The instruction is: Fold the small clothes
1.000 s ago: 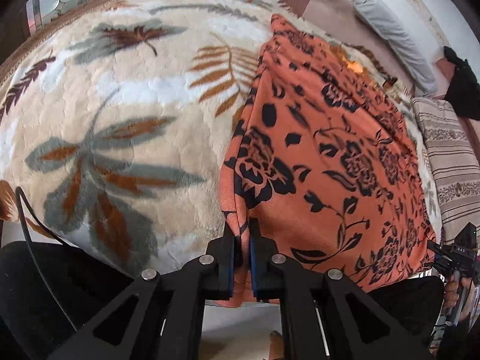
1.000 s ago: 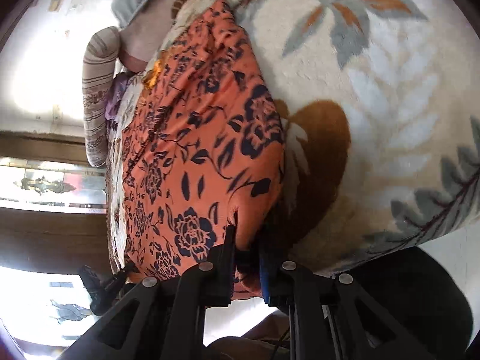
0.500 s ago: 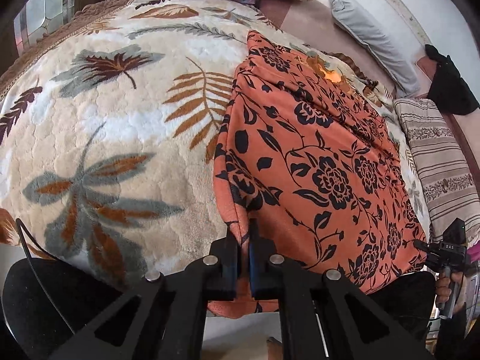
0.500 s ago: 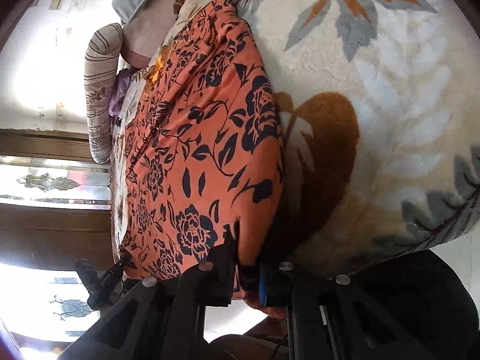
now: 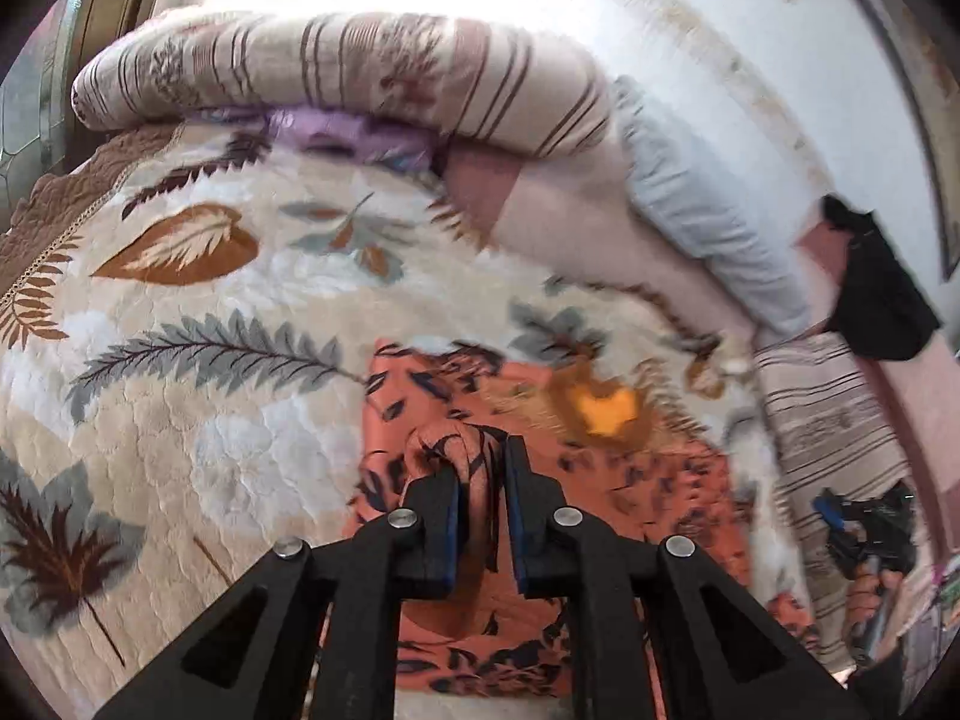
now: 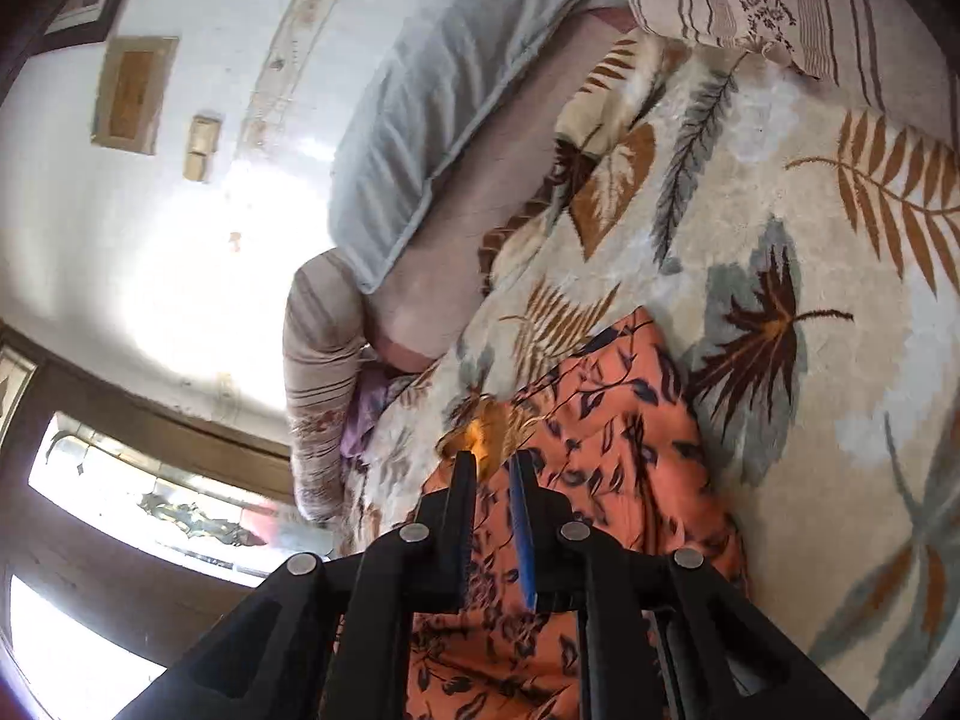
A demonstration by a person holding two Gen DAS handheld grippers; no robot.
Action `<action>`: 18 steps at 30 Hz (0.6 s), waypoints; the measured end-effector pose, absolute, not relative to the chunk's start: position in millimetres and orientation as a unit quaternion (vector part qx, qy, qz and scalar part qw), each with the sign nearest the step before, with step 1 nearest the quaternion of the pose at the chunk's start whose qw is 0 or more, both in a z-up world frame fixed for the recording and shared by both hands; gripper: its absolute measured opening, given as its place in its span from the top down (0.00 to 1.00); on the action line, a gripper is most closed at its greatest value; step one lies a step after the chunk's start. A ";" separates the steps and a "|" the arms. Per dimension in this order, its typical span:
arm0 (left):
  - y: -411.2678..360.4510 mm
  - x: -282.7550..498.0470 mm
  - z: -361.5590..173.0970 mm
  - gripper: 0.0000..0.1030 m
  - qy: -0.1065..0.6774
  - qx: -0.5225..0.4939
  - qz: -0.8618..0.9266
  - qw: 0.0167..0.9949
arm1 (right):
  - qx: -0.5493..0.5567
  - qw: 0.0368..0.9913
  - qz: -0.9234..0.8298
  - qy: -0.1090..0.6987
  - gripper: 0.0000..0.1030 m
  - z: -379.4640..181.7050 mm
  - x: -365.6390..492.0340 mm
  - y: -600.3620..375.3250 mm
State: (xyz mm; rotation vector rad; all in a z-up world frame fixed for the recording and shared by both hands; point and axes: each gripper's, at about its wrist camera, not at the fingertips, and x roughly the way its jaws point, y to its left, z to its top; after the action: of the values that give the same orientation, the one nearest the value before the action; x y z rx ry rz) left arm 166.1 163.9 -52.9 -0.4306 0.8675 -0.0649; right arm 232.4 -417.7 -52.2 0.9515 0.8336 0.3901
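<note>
My orange floral garment (image 5: pixel 630 480) lies on the leaf-patterned blanket (image 5: pixel 180 420) of the bed, now doubled over on itself so it covers a much shorter patch than a second ago, when it lay stretched long toward the pillows. A bunched roll of its cloth stands between the fingers of my left gripper (image 5: pixel 483 468); the jaws are parted a little, and I cannot tell whether they are pinching that roll or only framing it. A second ago they were clamped tight on the hem at the bed's edge. My right gripper (image 6: pixel 493 480) hangs over the same garment (image 6: pixel 600 480) with its jaws slightly apart and only flat cloth seen through the gap; earlier it too was closed on the hem.

Around it I count two striped bolsters, one (image 5: pixel 336 72) across the head of the bed and one (image 5: pixel 834 420) along the side, a single grey pillow (image 5: pixel 708 216) against the wall, some purple cloth (image 5: pixel 348 132) tucked under the far bolster, and one black item (image 5: pixel 882 288) beyond the pillow. Nothing lies on the garment itself.
</note>
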 end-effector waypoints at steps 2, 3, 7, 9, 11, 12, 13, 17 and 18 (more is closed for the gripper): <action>166.6 176.7 -82.9 0.90 0.441 -0.218 -0.019 0.870 | 0.428 0.784 0.171 0.415 0.66 -69.7 234.8 -405.9; 166.3 170.9 -91.1 0.90 0.438 -0.211 -0.025 0.873 | 0.410 0.784 0.183 0.429 0.32 -77.0 227.6 -397.3; 165.3 153.7 -102.8 0.90 0.433 -0.187 -0.028 0.881 | 0.303 0.812 0.191 0.461 0.16 -95.1 183.8 -380.7; 168.6 146.0 -98.6 0.90 0.430 -0.183 -0.025 0.884 | 0.278 0.827 0.196 0.448 0.16 -91.9 171.8 -377.7; 170.8 144.6 -92.2 0.90 0.427 -0.185 -0.027 0.885 | 0.233 0.848 0.215 0.426 0.16 -77.8 167.6 -367.9; 170.9 145.2 -91.3 0.89 0.429 -0.184 -0.030 0.884 | 0.210 0.853 0.227 0.420 0.16 -71.7 168.6 -361.6; 170.6 146.0 -91.0 0.88 0.434 -0.181 -0.032 0.882 | 0.196 0.851 0.242 0.423 0.16 -68.8 170.7 -355.8; 171.4 139.9 -87.0 0.88 0.435 -0.183 -0.029 0.881 | 0.283 0.790 0.265 0.476 0.16 -68.7 186.9 -348.1; 172.6 137.5 -85.2 0.86 0.433 -0.188 -0.030 0.881 | 0.309 0.783 0.256 0.475 0.16 -66.9 188.8 -348.7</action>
State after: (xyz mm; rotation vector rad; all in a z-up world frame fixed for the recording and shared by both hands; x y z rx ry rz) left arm 137.5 172.6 -85.2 -0.3907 0.9029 -0.0630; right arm 188.8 -348.7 -66.9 0.6668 1.0250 0.5531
